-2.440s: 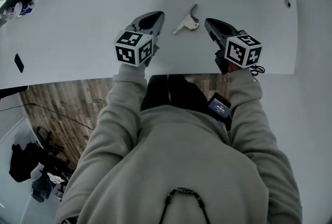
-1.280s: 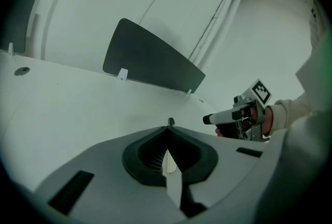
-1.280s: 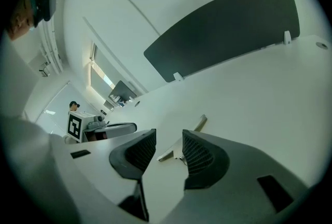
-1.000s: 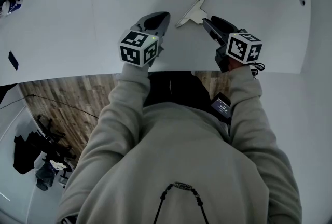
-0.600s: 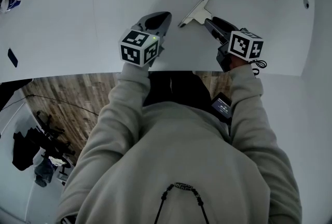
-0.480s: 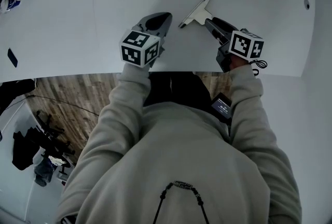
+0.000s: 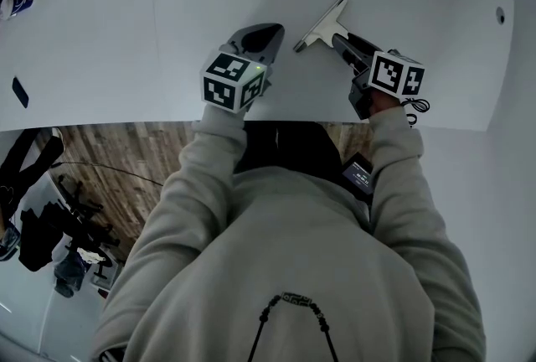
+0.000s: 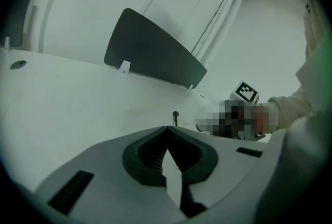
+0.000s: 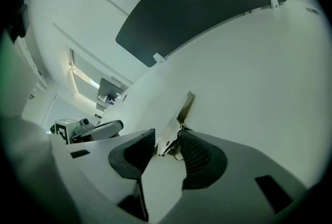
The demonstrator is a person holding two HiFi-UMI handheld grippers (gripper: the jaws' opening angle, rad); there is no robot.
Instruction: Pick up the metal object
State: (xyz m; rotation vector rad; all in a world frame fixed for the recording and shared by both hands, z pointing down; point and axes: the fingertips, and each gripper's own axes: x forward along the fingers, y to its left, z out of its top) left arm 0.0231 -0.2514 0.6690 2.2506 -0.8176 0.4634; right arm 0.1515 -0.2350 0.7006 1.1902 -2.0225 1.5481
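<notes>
The right gripper has its jaws clamped on the near end of the metal object, just over the white table. The grasp looks made, with the lift left to do. Its long axis slants away and rightward. The left gripper rests nearby, jaws together and empty.

Smooth, faintly glossy metal object on a matt white table.
</notes>
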